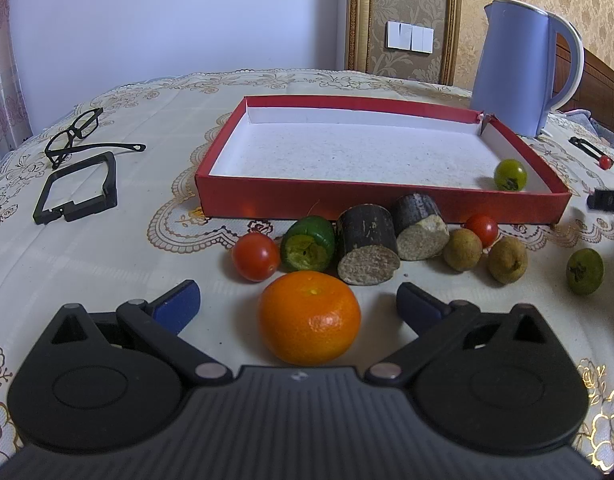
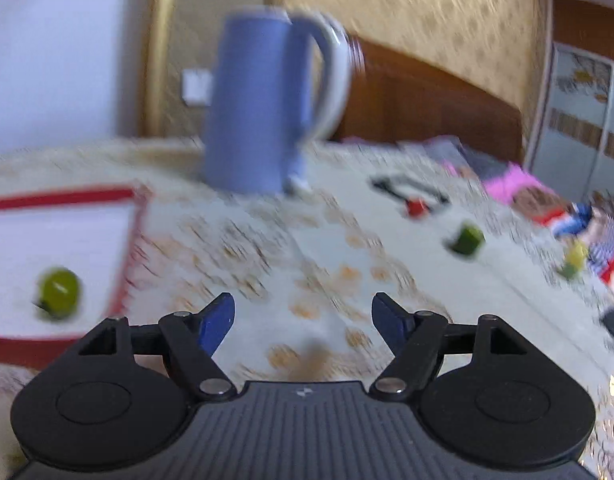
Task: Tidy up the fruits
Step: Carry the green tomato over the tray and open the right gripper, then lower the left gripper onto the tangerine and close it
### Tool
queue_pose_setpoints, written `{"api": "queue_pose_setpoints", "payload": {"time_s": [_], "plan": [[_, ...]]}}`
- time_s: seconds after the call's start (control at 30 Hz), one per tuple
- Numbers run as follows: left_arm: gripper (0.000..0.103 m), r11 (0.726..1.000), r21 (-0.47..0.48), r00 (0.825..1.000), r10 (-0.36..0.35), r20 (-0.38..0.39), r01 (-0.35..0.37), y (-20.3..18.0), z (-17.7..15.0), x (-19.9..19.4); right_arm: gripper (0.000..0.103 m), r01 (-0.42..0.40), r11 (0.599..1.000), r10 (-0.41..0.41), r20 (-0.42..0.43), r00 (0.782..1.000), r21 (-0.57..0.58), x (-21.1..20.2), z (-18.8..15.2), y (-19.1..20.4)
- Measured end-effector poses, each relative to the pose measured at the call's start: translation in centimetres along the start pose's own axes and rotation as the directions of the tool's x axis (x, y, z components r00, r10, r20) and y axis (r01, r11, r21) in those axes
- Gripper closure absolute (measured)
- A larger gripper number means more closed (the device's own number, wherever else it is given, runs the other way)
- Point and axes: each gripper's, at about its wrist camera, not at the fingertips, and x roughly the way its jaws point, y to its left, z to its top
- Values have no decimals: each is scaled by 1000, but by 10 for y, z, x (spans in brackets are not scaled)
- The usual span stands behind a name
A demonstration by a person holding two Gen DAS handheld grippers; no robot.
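A mandarin orange (image 1: 309, 317) lies on the tablecloth between the spread fingers of my left gripper (image 1: 298, 300), which is open and not touching it. Behind it lie a red tomato (image 1: 255, 256), a cut green fruit (image 1: 308, 244), two dark sugarcane pieces (image 1: 367, 249), two brown longans (image 1: 463, 249), another tomato (image 1: 482, 229) and a green fruit (image 1: 585, 271). The red tray (image 1: 267, 199) holds one green fruit (image 1: 510, 175). My right gripper (image 2: 303, 318) is open with nothing between its fingers, right of the tray (image 2: 133, 240) and that green fruit (image 2: 60, 290); this view is blurred.
A blue kettle (image 1: 515, 66) stands behind the tray's far right corner. Glasses (image 1: 79, 132) and a black frame part (image 1: 77, 190) lie at the left. In the right wrist view a small green piece (image 2: 467, 240), a red-tipped black tool (image 2: 415, 198) and clutter lie at the right.
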Motion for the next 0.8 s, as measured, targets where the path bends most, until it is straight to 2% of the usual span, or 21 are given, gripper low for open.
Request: {"api": "queue_pose_setpoints", "payload": {"time_s": [0.03, 0.1, 0.17, 0.37, 0.57, 0.63, 0.7, 0.77, 0.8], "plan": [[0, 1000, 0, 1000, 0, 0, 0, 0, 0, 0, 26, -12, 1000, 12, -40, 999, 7, 7, 0, -2], [0, 1000, 0, 1000, 0, 0, 0, 0, 0, 0, 17, -29, 999, 31, -78, 996, 21, 15, 1, -3], [0, 1000, 0, 1000, 0, 0, 0, 0, 0, 0, 0, -19, 999, 22, -87, 996, 26, 16, -1, -3], [0, 1000, 4, 999, -11, 34, 11, 0, -4, -6, 0, -74, 992, 86, -117, 989, 105, 22, -4, -16], [0, 998, 59, 993, -5, 115, -2, -11, -15, -27, 0, -73, 992, 85, -116, 990, 105, 24, -6, -15], [0, 997, 72, 994, -13, 104, 5, -12, -16, -27, 0, -71, 992, 82, -112, 990, 104, 23, -6, -15], [11, 999, 54, 996, -5, 92, 0, -10, -15, -25, 0, -71, 992, 82, -112, 990, 104, 23, -5, -15], [29, 999, 33, 997, -32, 73, 30, -5, -14, -23, 0, -71, 992, 82, -112, 990, 104, 23, -5, -15], [33, 999, 21, 996, -40, 74, 38, -3, -14, -24, 0, -71, 992, 82, -112, 990, 104, 23, -5, -15]]}}
